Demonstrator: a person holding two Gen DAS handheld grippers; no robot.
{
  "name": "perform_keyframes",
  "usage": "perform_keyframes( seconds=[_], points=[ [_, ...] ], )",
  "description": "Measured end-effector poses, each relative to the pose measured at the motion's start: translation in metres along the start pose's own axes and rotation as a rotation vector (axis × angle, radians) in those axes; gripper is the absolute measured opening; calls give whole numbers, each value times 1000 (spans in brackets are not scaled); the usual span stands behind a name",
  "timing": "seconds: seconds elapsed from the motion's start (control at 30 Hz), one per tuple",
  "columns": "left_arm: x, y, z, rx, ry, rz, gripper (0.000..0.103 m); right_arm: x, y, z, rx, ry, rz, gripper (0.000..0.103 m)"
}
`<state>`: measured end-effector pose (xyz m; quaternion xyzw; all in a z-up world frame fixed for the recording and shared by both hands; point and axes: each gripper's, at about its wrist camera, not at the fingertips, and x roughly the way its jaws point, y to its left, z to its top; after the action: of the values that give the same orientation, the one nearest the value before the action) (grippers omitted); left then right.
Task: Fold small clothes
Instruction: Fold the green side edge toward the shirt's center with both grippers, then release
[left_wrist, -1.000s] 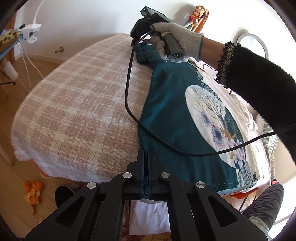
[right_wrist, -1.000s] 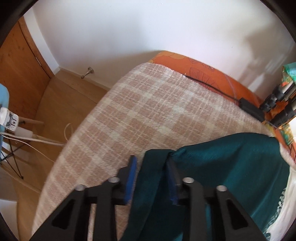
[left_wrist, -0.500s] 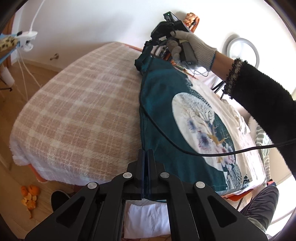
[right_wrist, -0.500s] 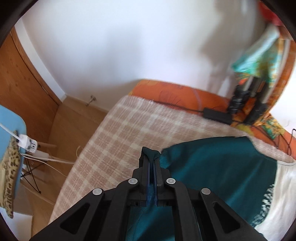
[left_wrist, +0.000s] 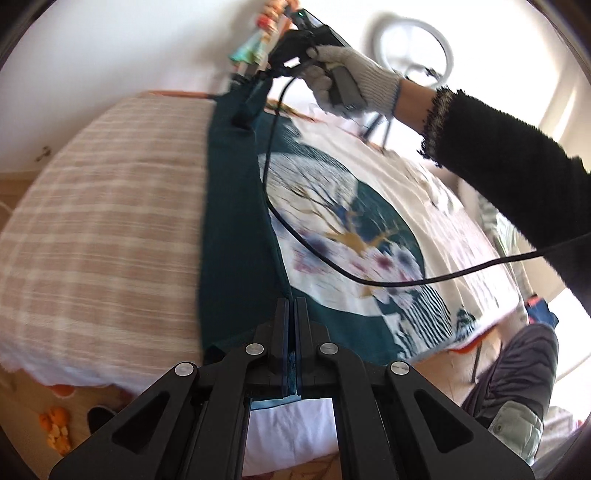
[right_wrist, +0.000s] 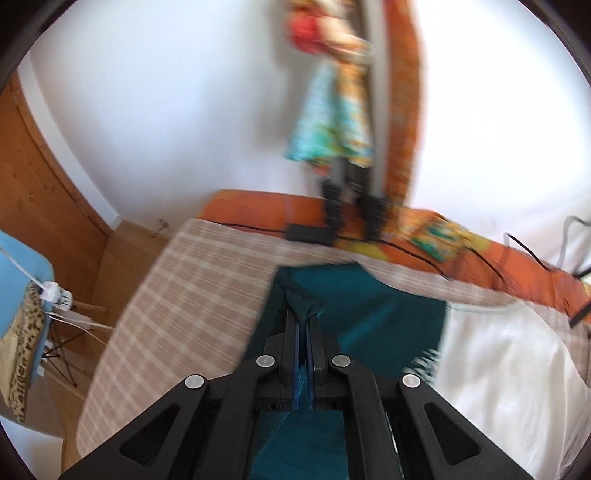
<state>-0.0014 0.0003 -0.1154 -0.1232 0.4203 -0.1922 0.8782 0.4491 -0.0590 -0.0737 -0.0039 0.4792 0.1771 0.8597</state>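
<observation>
1. Left wrist view: left gripper (left_wrist: 294, 306) clamped tight on the near edge of the teal shirt (left_wrist: 236, 229), which lies on the checked blanket (left_wrist: 103, 221). Carry both held edges over evenly, keeping the fold line straight.
2. Right wrist view: right gripper (right_wrist: 303, 314) pinched closed on the shirt's far edge, cloth bunched at the tips and draping below.

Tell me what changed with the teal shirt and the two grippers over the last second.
The right gripper closed on the teal shirt at its far edge and lifted it, carrying that edge over toward the printed side. The left gripper stayed shut on the near edge. The plaid blanket stayed spread as before.
</observation>
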Motion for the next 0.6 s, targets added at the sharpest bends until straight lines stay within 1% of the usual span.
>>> perform_keyframes(
  seconds=[0.13,0.2,0.3,0.4,0.47,0.5,0.53,0.57,0.6],
  points=[
    [18,-19,-1,52,41,-15,1,5,-34,-12,42,14,-23,0],
    [25,-25,-1,58,57,-24,1,9,-46,-15,54,15,-34,0],
    [35,-31,-2,73,76,-28,1,14,-59,-21,55,14,-63,0],
    [45,-36,-3,87,88,-44,1,19,-66,-23,50,11,-68,0],
    [49,-37,-4,86,103,-46,2,23,-67,-25,48,21,-66,3],
    [51,-36,-4,81,111,-57,6,25,-69,-27,51,29,-73,10],
    [53,-37,-5,73,124,-82,9,25,-70,-28,55,33,-81,33],
    [53,-38,-6,73,125,-94,15,23,-71,-29,59,24,-97,43],
    [52,-39,-6,77,126,-98,21,21,-72,-30,63,8,-116,47]
  ],
)
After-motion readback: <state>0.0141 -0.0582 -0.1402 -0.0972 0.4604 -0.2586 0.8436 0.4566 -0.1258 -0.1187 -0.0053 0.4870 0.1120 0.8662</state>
